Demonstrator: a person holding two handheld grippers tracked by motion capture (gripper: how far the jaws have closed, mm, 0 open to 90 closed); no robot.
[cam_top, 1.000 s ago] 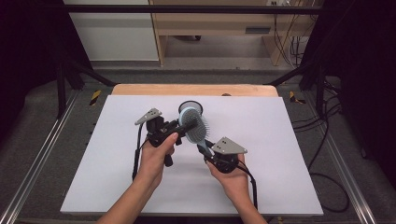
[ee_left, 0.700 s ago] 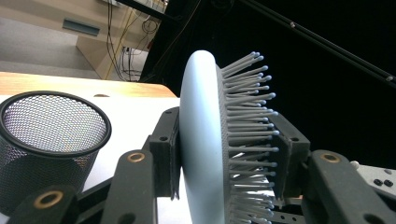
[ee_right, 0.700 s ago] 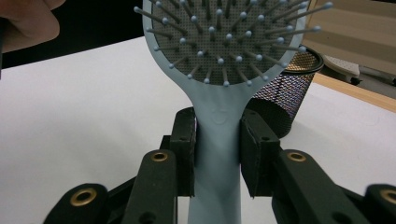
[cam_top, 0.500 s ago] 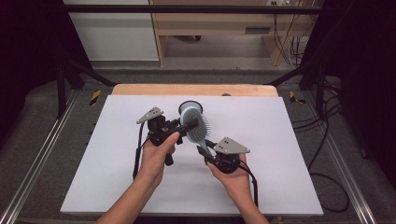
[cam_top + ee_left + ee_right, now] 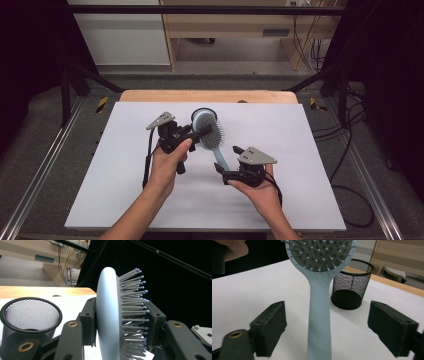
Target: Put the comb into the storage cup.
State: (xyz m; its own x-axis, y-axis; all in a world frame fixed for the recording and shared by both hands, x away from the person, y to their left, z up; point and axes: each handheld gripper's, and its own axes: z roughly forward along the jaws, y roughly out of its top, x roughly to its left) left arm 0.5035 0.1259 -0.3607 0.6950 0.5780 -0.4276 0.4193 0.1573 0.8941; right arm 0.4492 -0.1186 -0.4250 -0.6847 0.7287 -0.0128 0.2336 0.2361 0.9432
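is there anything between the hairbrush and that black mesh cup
Nothing visible stands between them. The hairbrush is clamped by its head in the left gripper, right beside the mesh cup, with only bare white table around. The right gripper is open, its fingers apart on either side of the handle.

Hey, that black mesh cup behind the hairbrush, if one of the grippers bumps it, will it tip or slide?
The mesh cup looks like thin wire mesh and appears empty, so it is probably light and would likely slide on the smooth white table under a low nudge. It stands upright and fairly tall for its base, so a push near its rim may tip it, and it could then roll.
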